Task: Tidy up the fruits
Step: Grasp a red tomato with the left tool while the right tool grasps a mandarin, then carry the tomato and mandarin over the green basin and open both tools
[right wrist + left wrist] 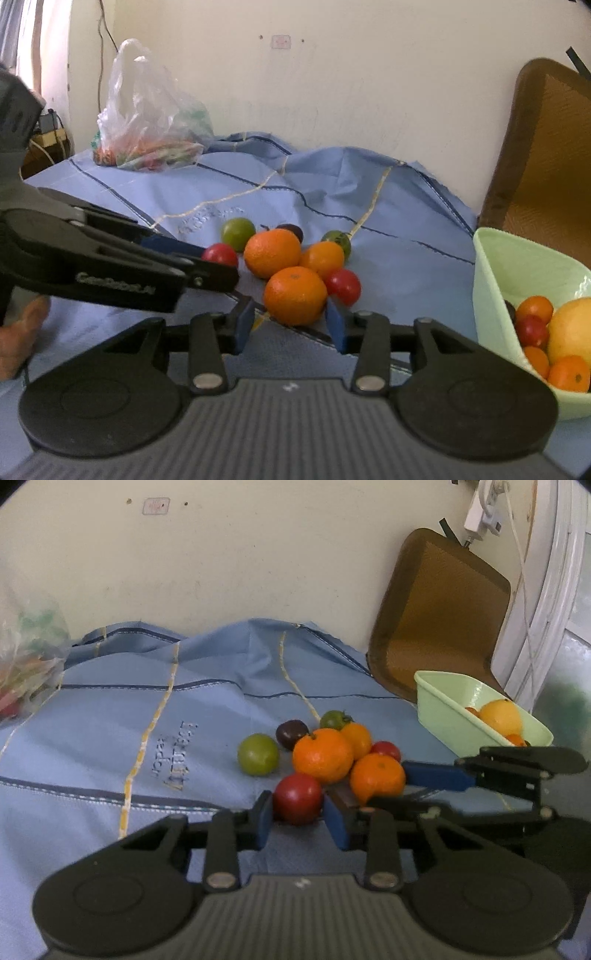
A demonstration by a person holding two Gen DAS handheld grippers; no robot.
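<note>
Left gripper (298, 814) is seen with its blue pads pressed on a red tomato (297, 798) at the near edge of the fruit cluster. Right gripper (291, 320) is set around the nearest mandarin (295, 294), pads close at its sides; contact cannot be confirmed, so jaws are recorded as apart.

Progress is judged partial: the pale green tub (491, 273) already holds a large yellow citrus (570, 328), small oranges and a red tomato. Left on the blue cloth (110, 738): a second mandarin (322, 755), a small orange fruit (357, 738), another red tomato (386, 750), a green fruit (258, 754), a dark plum (291, 733), a green tomato (334, 719).

Fruits lie touching, so neighbours may be nudged on lifting. Beyond: a plastic bag (147, 122) of produce, a brown tray (439, 613) leaned on the wall
</note>
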